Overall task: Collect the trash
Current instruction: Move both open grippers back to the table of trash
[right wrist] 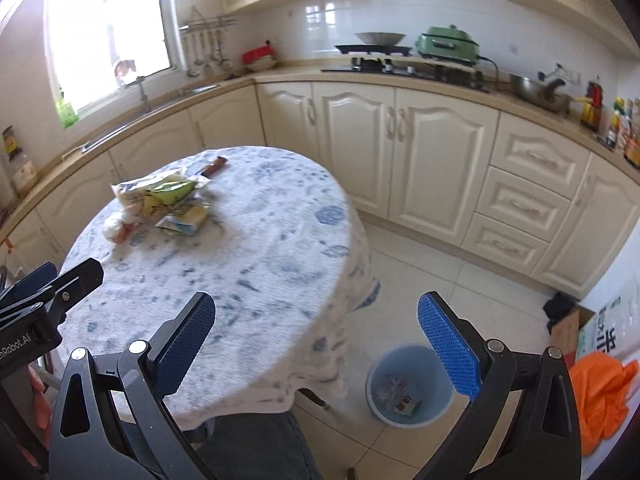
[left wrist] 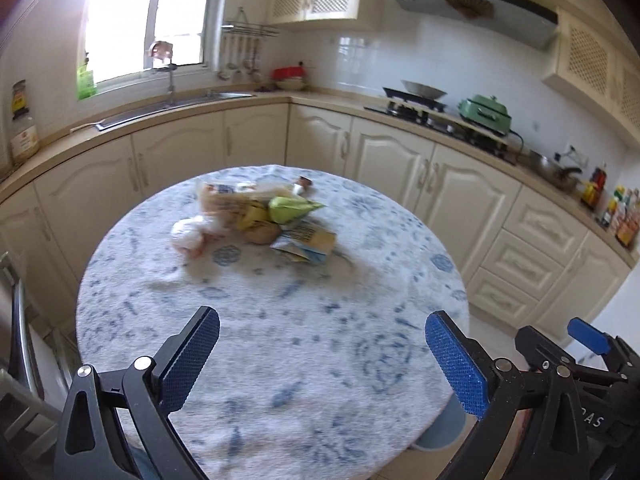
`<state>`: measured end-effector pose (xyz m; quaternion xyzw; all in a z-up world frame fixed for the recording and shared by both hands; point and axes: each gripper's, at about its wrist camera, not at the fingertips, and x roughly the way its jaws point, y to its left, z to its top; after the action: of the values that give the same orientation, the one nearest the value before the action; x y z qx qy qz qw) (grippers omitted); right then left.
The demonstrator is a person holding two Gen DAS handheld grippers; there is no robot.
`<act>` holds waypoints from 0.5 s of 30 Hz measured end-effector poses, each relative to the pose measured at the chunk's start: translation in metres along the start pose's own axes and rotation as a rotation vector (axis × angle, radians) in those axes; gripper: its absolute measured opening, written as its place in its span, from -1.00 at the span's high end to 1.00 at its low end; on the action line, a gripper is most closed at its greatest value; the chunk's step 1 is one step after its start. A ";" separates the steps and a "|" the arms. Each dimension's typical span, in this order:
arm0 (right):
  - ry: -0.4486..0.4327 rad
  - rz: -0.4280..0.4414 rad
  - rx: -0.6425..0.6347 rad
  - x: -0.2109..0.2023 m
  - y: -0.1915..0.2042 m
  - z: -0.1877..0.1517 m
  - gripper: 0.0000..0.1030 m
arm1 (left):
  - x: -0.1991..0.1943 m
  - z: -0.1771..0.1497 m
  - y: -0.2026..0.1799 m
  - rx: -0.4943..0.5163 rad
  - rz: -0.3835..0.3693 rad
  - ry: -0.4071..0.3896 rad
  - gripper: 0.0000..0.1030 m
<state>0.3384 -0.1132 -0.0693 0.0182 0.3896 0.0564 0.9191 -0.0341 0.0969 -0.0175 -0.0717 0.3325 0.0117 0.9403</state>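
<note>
You're holding both tools released and carrying nothing: the left tool (left wrist: 322,354) is hanging over the near edge of the round bench (left wrist: 280,360), its blue pads spread wide with only tablecloth between them, and the right tool (right wrist: 316,344) is sitting off the bench's right edge, equally wide, its gap framing floor and cloth hem. Each one is showing in the other's view as a black frame at the picture's edge, so you're running them side by side and pointing both down toward the far side of the bench. The trash pile (left wrist: 256,216) is lying well beyond the pads, clustered toward the far half: a green wrapper (left wrist: 292,208), a yellow packet (left wrist: 308,242), a crumpled white ball (left wrist: 188,236) on the pile's left, a clear bag behind them, and a small brown wrapper (right wrist: 214,166) a little apart near the far rim. The blue bin (right wrist: 412,386) is standing on the floor just beside the bench, under your right tool, with scraps already in it, so part of the job is looking done. That layout is favouring the right side for drops and either side for pickups. I'd judge you're reaching out for the next piece. Both views are smeared, so I can't tell which item you're aiming at.
</note>
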 end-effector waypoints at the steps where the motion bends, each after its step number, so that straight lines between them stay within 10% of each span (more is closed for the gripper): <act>1: 0.000 0.012 -0.011 0.002 0.006 0.003 -0.99 | -0.008 -0.004 0.003 -0.011 0.007 -0.009 -0.97; 15: 0.021 0.113 -0.086 0.027 0.052 0.018 -0.99 | -0.016 -0.004 0.009 -0.086 0.084 0.000 -0.97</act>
<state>0.3650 -0.0587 -0.0721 0.0000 0.3948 0.1254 0.9102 -0.0494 0.1055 -0.0116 -0.0982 0.3345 0.0654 0.9350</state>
